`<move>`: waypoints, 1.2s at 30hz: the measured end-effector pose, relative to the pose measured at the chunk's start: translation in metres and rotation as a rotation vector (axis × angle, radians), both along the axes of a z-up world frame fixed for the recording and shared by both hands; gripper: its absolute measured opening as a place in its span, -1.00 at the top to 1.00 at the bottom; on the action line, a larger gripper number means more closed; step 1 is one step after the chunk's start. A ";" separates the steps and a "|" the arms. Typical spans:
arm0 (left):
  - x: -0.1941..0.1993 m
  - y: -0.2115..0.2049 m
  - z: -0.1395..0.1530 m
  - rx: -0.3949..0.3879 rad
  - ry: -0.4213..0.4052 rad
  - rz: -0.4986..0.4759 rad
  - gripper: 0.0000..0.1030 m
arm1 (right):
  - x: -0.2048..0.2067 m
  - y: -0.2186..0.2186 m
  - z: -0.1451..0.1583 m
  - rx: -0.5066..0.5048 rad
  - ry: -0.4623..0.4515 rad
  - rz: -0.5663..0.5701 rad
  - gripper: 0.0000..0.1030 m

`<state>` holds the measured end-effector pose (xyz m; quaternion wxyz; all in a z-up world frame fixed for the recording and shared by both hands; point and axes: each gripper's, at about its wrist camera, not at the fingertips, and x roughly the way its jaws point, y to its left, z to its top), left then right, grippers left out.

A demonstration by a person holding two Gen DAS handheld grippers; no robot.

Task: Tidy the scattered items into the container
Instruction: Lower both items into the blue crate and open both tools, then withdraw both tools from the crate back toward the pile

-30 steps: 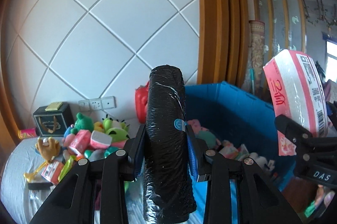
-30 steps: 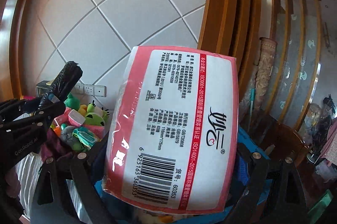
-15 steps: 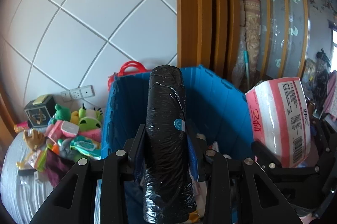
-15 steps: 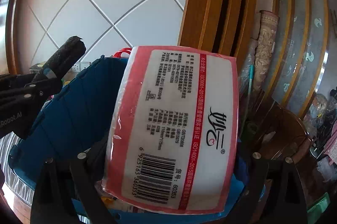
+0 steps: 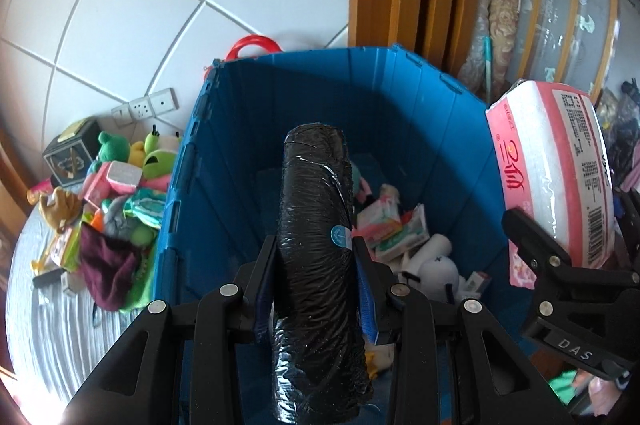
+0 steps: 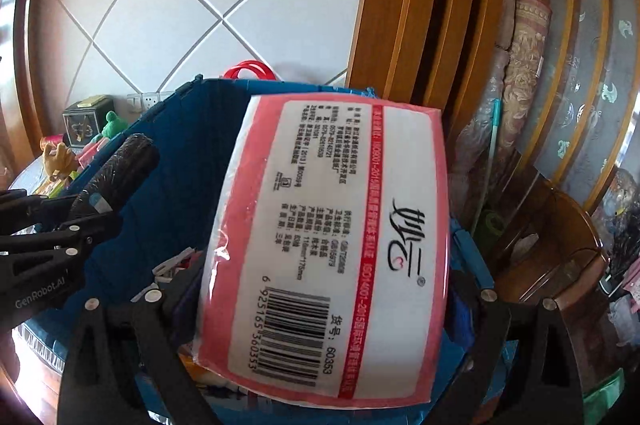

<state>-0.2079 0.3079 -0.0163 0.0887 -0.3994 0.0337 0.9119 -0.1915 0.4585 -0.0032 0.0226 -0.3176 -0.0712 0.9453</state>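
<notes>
Both loads held above the open mouth of the blue crate (image 5: 224, 161). Left gripper (image 5: 314, 267) clamped on a black wrapped roll (image 5: 316, 225), long axis running forward along the fingers, far end pointing at the crate's back wall, directly over the packets and white toy on the crate floor. Right gripper (image 6: 320, 309) clamped on a pink tissue pack (image 6: 332, 245), long axis likewise forward, hanging over the crate's right side near that rim. Left load the more central over the crate. More scattered toys (image 5: 116, 193) heaped outside, just left of the crate's left wall.
</notes>
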 end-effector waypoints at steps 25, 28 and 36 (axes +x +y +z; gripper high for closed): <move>0.050 -0.050 0.029 0.037 0.139 0.067 -0.62 | 0.035 0.008 0.003 -0.066 0.035 -0.027 -1.00; 0.059 -0.074 0.033 0.031 0.160 0.111 -0.62 | 0.039 -0.004 0.007 -0.092 0.052 -0.011 -1.00; 0.082 -0.163 0.035 0.030 0.180 0.203 -0.64 | 0.059 -0.077 0.028 -0.129 0.125 0.046 -1.00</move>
